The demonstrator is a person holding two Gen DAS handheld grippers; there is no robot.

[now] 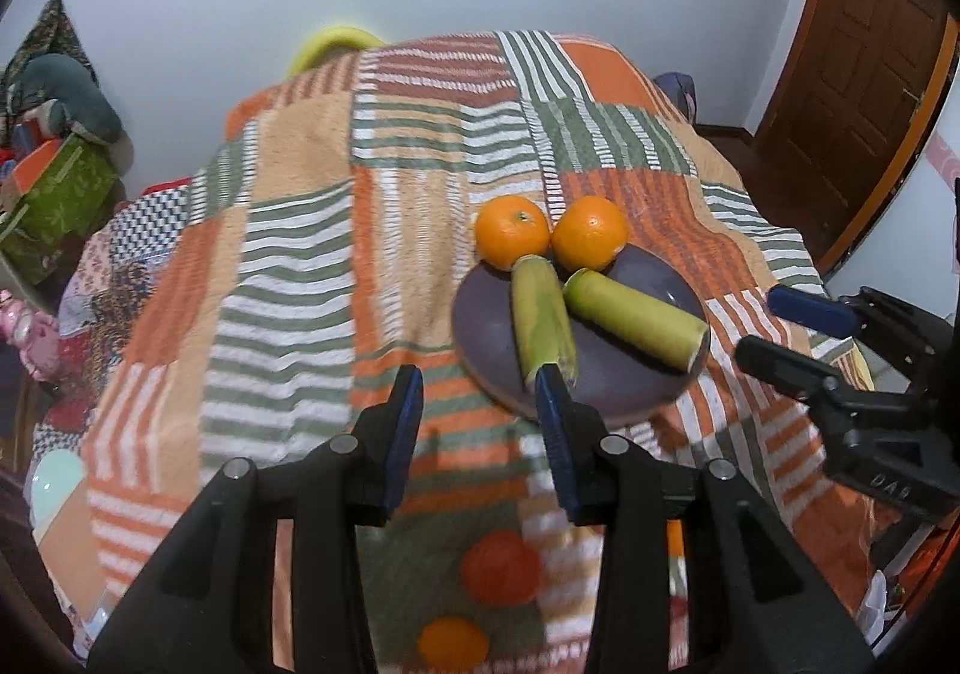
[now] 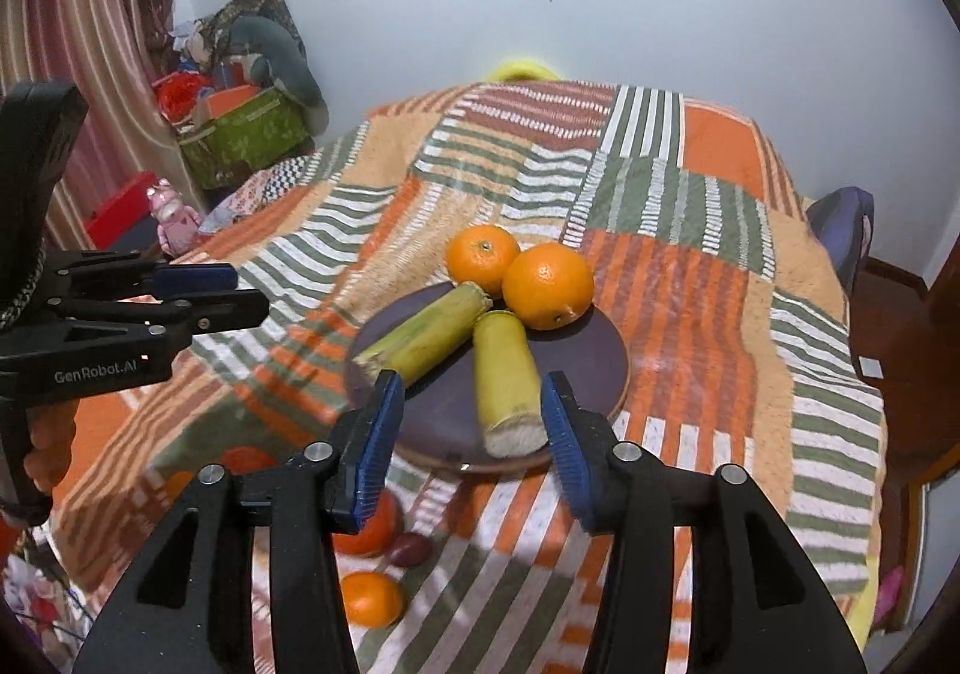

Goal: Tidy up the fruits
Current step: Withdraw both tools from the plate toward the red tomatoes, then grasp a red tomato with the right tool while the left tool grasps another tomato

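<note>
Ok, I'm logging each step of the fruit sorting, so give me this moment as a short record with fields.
surface: table under a patchwork cloth
plate: dark round plate, two sugarcane pieces lying on it
oranges: two oranges at the plate's far edge
loose fruit: tomato, small orange, dark plum near the front edge
left gripper: open, empty
right gripper: open, empty

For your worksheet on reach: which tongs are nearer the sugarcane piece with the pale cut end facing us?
Right. The right tongs hang open just before that sugarcane piece, straddling its cut end; the left tongs sit further left, beside the plate.
</note>
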